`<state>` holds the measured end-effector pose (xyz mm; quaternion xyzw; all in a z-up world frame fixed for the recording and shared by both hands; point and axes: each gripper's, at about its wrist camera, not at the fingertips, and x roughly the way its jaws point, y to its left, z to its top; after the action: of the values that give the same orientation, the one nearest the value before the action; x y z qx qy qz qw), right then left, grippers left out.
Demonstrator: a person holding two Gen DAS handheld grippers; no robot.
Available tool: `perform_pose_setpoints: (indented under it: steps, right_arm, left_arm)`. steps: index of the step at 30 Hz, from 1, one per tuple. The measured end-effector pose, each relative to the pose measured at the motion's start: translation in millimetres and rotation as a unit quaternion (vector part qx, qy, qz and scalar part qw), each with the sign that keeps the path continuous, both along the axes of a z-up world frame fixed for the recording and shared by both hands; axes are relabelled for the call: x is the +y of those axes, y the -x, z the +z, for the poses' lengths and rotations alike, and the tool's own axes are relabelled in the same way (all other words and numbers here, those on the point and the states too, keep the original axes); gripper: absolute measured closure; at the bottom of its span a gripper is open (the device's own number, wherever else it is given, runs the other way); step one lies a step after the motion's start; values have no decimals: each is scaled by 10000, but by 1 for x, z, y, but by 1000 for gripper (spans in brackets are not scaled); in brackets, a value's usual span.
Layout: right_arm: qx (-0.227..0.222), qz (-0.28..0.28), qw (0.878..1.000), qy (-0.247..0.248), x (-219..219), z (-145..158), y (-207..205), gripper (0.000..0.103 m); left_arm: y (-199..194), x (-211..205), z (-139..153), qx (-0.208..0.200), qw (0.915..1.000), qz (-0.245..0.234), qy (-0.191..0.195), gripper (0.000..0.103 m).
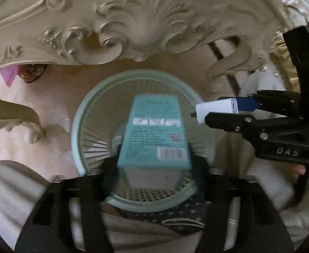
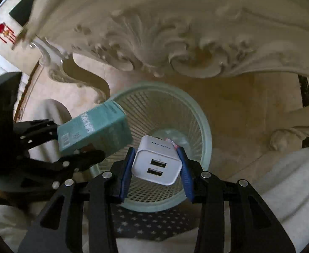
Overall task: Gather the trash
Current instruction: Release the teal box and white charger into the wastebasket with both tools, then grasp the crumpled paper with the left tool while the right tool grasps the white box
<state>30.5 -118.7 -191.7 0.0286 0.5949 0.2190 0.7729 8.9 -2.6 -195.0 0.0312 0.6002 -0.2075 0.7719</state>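
A pale green mesh wastebasket [image 1: 78,126] [image 2: 207,137] stands on the floor below both grippers. Over its mouth hangs a teal carton [image 1: 152,135] [image 2: 93,132] between the fingers of my left gripper [image 1: 156,160] [image 2: 78,139]. The jaws stand wide and the pads do not seem to press on it. My right gripper [image 2: 156,150] [image 1: 213,108] is shut with its blue pads on a white two-port USB charger [image 2: 156,162] [image 1: 215,107], above the basket's right rim. A clear wrapper [image 2: 171,137] lies in the basket's bottom.
An ornate carved cream table [image 1: 133,21] [image 2: 175,42] arches over the basket, with curled legs [image 1: 17,113] [image 2: 297,126] on both sides. A person's light-clothed knees [image 2: 281,179] flank the basket. Dark star-patterned cloth [image 2: 150,223] lies near its front. A brown object [image 1: 31,73] sits under the table.
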Motion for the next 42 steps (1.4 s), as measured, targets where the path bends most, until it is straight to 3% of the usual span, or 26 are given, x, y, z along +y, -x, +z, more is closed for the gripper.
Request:
perform_pose_setpoints:
  steps: [1, 3, 4, 9, 13, 17, 21, 22, 25, 29, 32, 38, 42]
  right_arm:
    - [8, -30, 10000, 32, 1, -2, 0, 61]
    - [-115, -86, 9997, 209, 4, -1, 0, 39]
    - [-261, -117, 9992, 286, 4, 1, 5, 37]
    - [-622, -285, 9974, 243, -7, 39, 14, 36]
    - [-1540, -504, 9866, -173, -29, 109, 21, 36]
    - [-2654, -991, 9582, -399, -54, 183, 0, 36]
    - [-3324, -1330, 9336, -117, -68, 213, -46, 35]
    - [-3360, -1386, 9316, -100, -68, 216, -63, 35]
    - [-3277, -1435, 9338, -10, -63, 216, -106, 35]
    - [-3109, -1455, 9385, 372, -55, 206, -144, 35]
    - [-2922, -1609, 9416, 470, -59, 199, -172, 35]
    - [-2652, -1747, 9468, 525, -57, 192, -190, 35]
    - [-2569, -1740, 9479, 729, -50, 192, -196, 35]
  left_arm:
    - [0, 0, -2, -36, 9999, 41, -138, 15]
    - [0, 7, -1, -172, 9994, 213, -218, 15]
    - [0, 9, 2, -175, 9993, 282, -142, 12]
    - [4, 29, 26, -405, 9970, 652, 90, 11]
    - [12, 40, 94, -1134, 9906, 602, 464, 11]
    - [-5, 45, 174, -2280, 9700, 664, 512, 11]
    - [-54, 44, 221, -3136, 9434, 913, 582, 11]
    - [-70, 41, 224, -3181, 9415, 985, 521, 11]
    - [-131, 22, 225, -3009, 9464, 1113, 385, 11]
    - [-176, 5, 211, -2800, 9528, 1174, 30, 11]
    - [-194, 2, 199, -2590, 9581, 1221, -43, 11]
    - [-209, 16, 182, -2234, 9635, 1462, 207, 11]
    - [-215, 11, 177, -2178, 9667, 1338, 90, 11]
